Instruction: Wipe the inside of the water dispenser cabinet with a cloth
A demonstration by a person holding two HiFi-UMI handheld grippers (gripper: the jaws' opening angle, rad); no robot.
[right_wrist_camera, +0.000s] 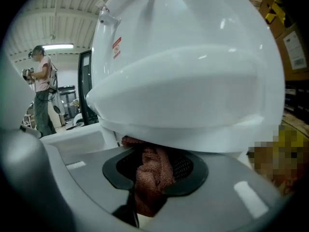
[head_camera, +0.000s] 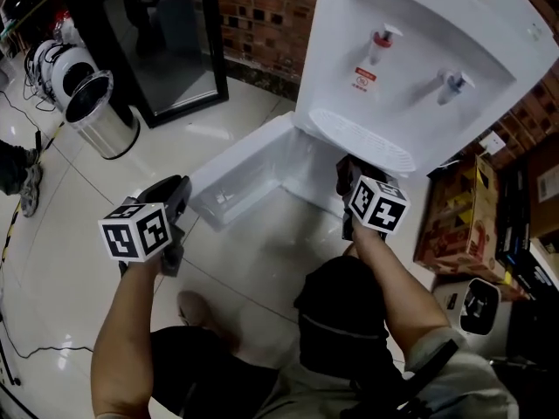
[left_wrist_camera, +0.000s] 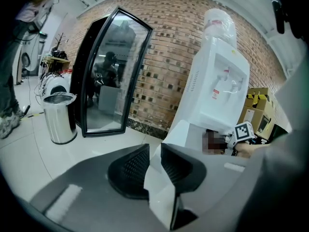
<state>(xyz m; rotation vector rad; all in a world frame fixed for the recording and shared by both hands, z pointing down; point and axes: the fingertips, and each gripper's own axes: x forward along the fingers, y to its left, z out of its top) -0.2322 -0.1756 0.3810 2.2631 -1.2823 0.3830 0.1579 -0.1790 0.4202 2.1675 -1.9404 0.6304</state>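
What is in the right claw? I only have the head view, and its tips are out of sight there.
Observer: In the right gripper view, the right claw is shut on a reddish-brown cloth.
Operator: And the left one?
Observer: The left gripper view shows the left claw clamped on the edge of the white cabinet door.
Operator: Any bottle up top?
Observer: Yes, the left gripper view shows a clear bottle on the dispenser.
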